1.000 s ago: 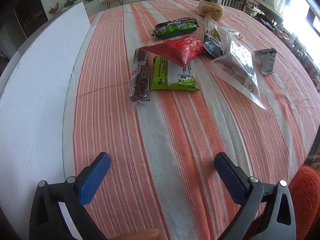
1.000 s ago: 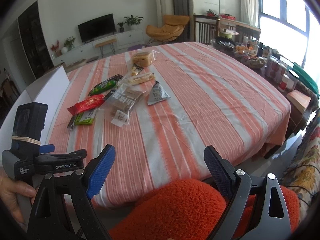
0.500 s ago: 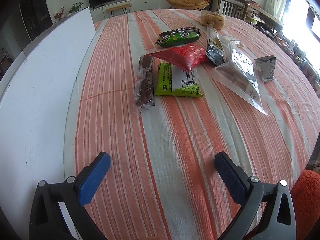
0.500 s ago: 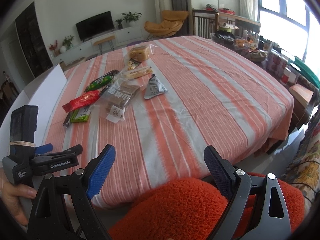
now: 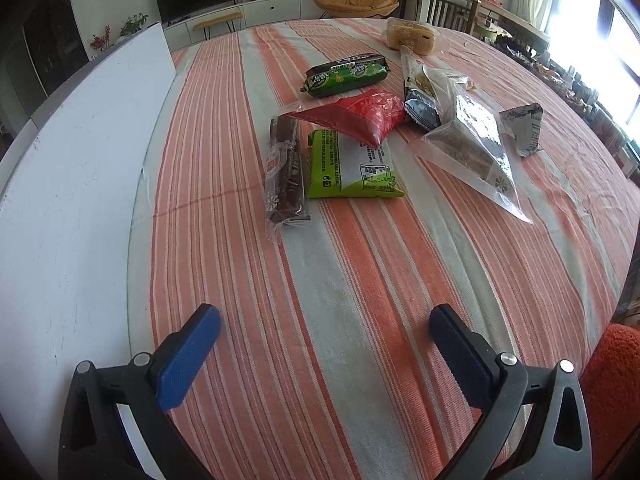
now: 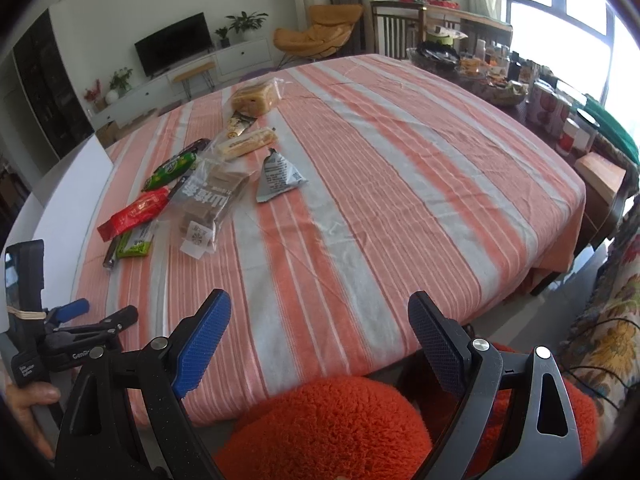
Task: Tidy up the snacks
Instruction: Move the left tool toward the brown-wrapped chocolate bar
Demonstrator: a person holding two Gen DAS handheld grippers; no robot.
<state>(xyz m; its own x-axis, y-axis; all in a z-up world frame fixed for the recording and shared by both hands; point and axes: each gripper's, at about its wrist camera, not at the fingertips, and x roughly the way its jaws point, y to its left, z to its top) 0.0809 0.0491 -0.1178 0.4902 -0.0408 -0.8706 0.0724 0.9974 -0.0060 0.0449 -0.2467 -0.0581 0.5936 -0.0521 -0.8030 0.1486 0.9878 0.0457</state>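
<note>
Several snack packs lie in a loose cluster on the striped tablecloth. Nearest are a brown wafer bar in clear wrap and a green flat pack, with a red pouch lying over its far end. Behind them sit a green tube pack, a clear bag of brown biscuits, a grey triangular pouch and a bread loaf. My left gripper is open above bare cloth, short of the bar. My right gripper is open over the table's near edge, holding nothing.
A white board lies along the table's left side. An orange fuzzy cushion sits below the right gripper. In the right wrist view a hand holds the left gripper. Jars and boxes crowd a side table at right.
Both grippers have moved forward and tilted up a little, so the snacks sit lower and closer in each view. Both stay open; no snack has moved.
</note>
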